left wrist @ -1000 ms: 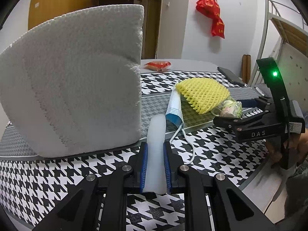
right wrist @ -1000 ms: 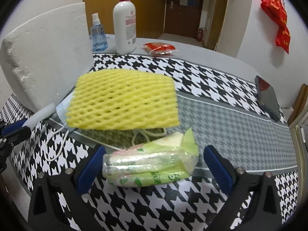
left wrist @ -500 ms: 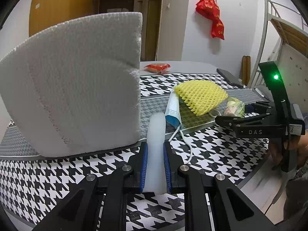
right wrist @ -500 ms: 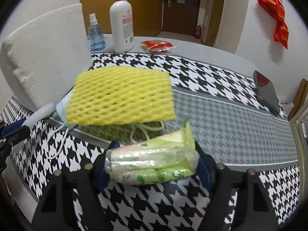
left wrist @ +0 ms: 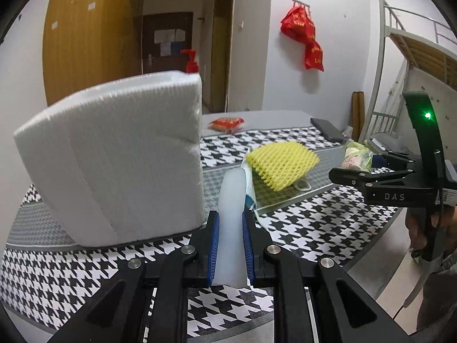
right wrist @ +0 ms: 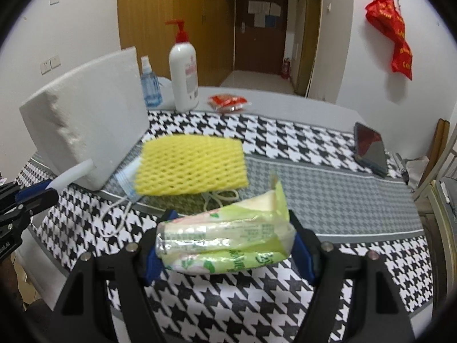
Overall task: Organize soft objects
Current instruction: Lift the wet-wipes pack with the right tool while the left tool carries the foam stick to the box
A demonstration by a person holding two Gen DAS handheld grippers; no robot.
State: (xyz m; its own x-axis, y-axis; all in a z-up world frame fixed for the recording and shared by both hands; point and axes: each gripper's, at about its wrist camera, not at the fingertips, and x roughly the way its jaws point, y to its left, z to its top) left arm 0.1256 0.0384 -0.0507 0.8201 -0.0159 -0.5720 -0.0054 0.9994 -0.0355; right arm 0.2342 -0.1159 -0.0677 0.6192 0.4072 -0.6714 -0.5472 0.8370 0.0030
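Two grippers each carry something soft above the near edge of the houndstooth-covered table (right wrist: 314, 143): the left gripper (left wrist: 230, 245) pinches a white translucent strip (left wrist: 231, 214) between its blue pads, and the right gripper (right wrist: 225, 245) has its jaws clamped on the ends of a green tissue pack (right wrist: 228, 240). On the table's grey middle band lies a yellow foam net (right wrist: 191, 168) over a face mask (right wrist: 128, 177), beside an upright white foam block (right wrist: 85, 120) near the left edge.

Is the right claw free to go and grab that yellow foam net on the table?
Probably not yet: the right claw is shut on a green tissue pack. The yellow foam net lies uncovered just beyond it.
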